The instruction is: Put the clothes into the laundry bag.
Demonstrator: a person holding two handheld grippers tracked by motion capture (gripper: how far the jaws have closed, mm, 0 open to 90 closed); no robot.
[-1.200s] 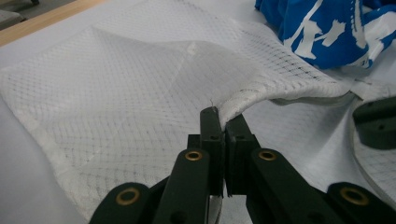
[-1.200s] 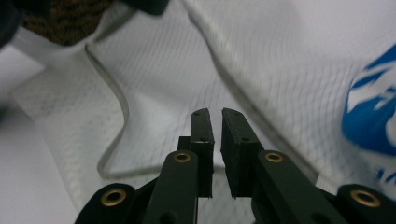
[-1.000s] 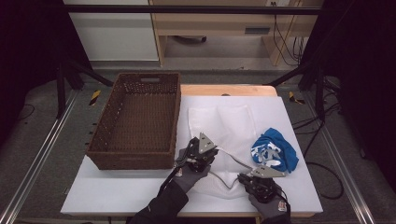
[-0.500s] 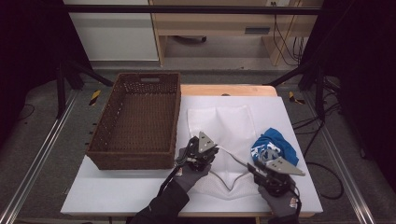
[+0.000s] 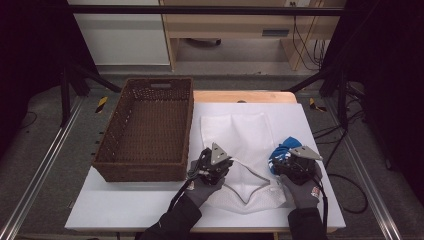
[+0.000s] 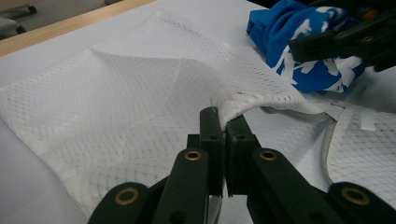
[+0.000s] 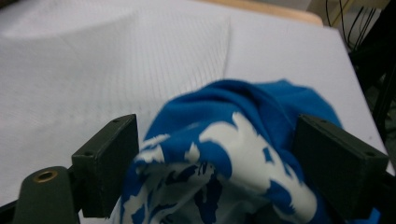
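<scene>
Blue cloth: the crumpled blue-and-white garment [image 5: 283,150] is lying near the worktop's right edge, just beside the mesh bag's right side, and is sitting directly ahead of the right gripper.
Right gripper: the right gripper [image 7: 224,163] is standing open around the bundle; its jaws have just been opening, the cloth is bulging up between them, and neither pad is visibly pressing on it.
Left gripper: the left gripper [image 6: 223,135] is pinching the rim of the white mesh bag [image 5: 240,135], jaws closed on a raised fold of the netting, holding the mouth lifted off the worktop [image 5: 125,210].
Bag axis: the bag is lying lengthwise from the worktop's front edge toward its back edge, with the zipped opening at the front, between the two hands.
Deciding relation: the garment is lying to the right of the bag's mouth, so the right hand is the nearer one; the cloth would likely need carrying leftward and into the lifted opening.
Surroundings: the brown wicker basket [image 5: 145,165] is standing on the worktop's left side, touching or just beside the left hand's place, well apart from the garment.
Obstacles: nothing is standing between garment and bag mouth; the slack mesh edge itself is looking like the only snag.
</scene>
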